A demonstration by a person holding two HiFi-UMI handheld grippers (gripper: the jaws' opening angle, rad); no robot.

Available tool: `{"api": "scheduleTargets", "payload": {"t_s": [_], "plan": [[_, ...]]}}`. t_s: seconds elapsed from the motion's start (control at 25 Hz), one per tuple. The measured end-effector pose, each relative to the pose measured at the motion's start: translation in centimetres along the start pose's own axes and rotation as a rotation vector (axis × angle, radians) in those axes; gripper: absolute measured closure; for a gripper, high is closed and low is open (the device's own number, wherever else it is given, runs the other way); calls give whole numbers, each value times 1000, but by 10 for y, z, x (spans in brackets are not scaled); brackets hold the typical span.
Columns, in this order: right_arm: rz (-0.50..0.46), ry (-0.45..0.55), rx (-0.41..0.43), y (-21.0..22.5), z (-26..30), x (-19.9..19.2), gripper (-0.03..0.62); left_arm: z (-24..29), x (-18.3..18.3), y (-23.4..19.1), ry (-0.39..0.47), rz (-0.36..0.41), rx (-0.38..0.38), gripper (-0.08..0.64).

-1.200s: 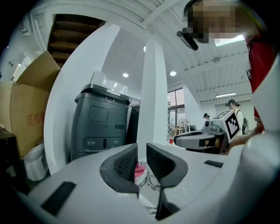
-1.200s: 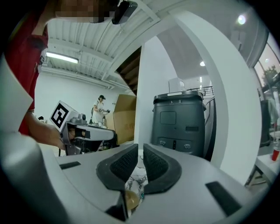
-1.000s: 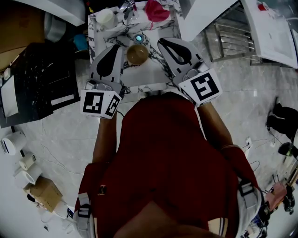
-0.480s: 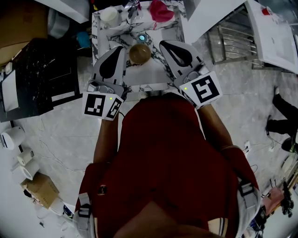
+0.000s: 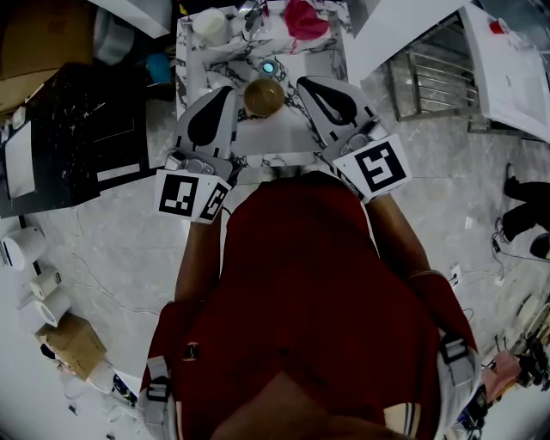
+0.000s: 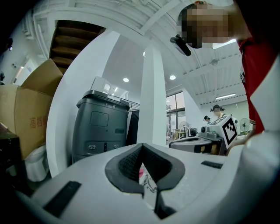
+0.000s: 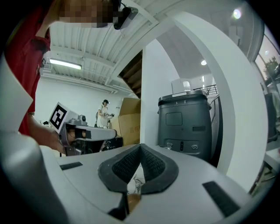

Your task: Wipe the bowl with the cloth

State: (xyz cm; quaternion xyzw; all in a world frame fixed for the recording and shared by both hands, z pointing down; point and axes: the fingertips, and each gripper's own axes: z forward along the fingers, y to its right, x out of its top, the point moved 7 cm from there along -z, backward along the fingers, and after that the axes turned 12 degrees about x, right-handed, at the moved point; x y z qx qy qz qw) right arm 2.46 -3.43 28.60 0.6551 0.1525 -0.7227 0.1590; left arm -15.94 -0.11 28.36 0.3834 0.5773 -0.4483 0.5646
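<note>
A brown bowl stands on the marble-patterned table between my two grippers, and neither touches it. A red cloth lies bunched at the table's far edge. My left gripper hovers just left of the bowl, jaws shut and empty. My right gripper hovers just right of it, also shut and empty. In the left gripper view the left gripper has its pads together, with a sliver of table behind. In the right gripper view the right gripper is shut, and a bit of the bowl shows below.
A white cup and a small blue-lit device stand on the far part of the table. A black crate sits on the floor at left, a metal rack at right. A grey bin stands ahead.
The table and both grippers sit slightly higher in the head view. The bowl and cloth keep their places on the table, and both grippers stay beside the bowl.
</note>
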Motion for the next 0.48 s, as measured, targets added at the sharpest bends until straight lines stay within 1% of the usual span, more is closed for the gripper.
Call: {"api": "scheduleTargets", "payload": {"t_s": [0.48], "plan": [[-11,1,-19,-3,-5,0,594,-4,-1,1,6,-2,-6,554]]}}
